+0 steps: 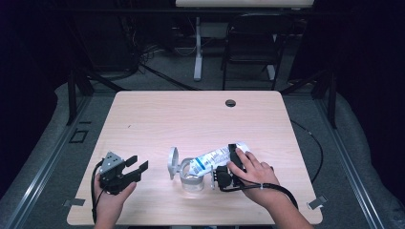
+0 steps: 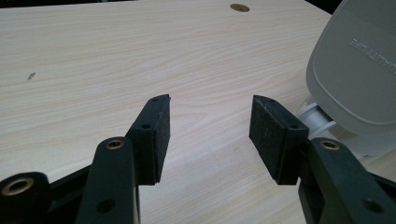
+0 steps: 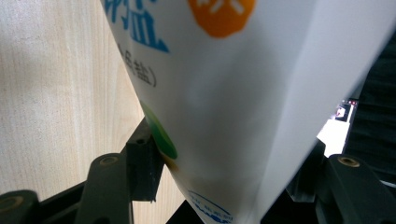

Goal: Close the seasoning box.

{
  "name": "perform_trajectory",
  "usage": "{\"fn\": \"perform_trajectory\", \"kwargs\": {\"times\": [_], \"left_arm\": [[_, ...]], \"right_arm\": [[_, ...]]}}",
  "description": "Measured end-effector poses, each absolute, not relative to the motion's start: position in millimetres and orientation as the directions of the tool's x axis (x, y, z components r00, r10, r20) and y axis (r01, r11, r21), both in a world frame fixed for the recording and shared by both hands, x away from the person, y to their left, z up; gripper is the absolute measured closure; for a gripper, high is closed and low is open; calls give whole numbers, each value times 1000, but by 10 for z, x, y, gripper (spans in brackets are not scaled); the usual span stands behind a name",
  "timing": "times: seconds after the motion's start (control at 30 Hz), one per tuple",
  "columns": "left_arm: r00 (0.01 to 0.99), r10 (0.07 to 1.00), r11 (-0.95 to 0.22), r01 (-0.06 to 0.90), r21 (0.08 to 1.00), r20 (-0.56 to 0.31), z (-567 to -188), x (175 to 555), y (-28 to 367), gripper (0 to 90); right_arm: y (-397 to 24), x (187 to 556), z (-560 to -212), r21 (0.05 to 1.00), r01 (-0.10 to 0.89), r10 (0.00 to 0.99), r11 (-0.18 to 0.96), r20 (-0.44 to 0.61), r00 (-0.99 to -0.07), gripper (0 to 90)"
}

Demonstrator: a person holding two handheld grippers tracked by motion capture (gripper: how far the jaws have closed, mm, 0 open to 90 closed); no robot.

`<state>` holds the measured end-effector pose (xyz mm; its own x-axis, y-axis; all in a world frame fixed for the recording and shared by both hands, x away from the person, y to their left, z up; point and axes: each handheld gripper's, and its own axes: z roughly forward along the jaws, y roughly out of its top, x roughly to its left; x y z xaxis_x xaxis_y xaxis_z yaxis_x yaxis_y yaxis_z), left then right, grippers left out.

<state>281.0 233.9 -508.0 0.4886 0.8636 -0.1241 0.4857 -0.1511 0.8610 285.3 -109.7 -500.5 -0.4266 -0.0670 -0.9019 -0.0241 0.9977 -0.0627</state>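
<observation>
Near the table's (image 1: 157,114) front edge, right gripper (image 1: 232,160) clamps the bag (image 1: 215,157) (jaws wide).

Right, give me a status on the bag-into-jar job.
Done: the jar stands on the table with its hinged lid swung open. In hand: the right gripper clamps the white bag, tipped with its mouth at the jar's opening. The left gripper waits open, empty. Left: finish pouring, put the bag down, close the lid.

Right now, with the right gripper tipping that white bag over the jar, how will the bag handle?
The bag looks like soft film, so it will probably sag past the right gripper. Its glossy skin may slip. Its mouth lies at the clear jar, so any shifting contents could swing it.
</observation>
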Motion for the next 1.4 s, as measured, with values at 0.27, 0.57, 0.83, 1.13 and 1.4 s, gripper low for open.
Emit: {"fn": "perform_trajectory", "kwargs": {"times": [0.27, 0.57, 0.83, 1.13, 1.4], "left_arm": [[487, 864, -148, 488, 860, -128, -5084, 2810, 2337, 487], [488, 864, -149, 487, 861, -127, -5083, 2810, 2335, 487], [485, 865, -145, 488, 861, -129, -5086, 2811, 2339, 487], [485, 865, -145, 489, 860, -129, -5086, 2810, 2339, 487], [485, 865, -145, 488, 861, -129, -5086, 2811, 2341, 487]], "right_arm": [[-1091, 2850, -4998, -76, -20, -77, 997, -903, -422, 413], [-1089, 2848, -4994, -79, -19, -80, 997, -903, -423, 414], [-1082, 2847, -4993, -87, -20, -87, 996, -903, -420, 414], [-1078, 2848, -4992, -94, -23, -95, 995, -904, -417, 416], [-1071, 2849, -4984, -103, -23, -103, 994, -903, -417, 416]]}}
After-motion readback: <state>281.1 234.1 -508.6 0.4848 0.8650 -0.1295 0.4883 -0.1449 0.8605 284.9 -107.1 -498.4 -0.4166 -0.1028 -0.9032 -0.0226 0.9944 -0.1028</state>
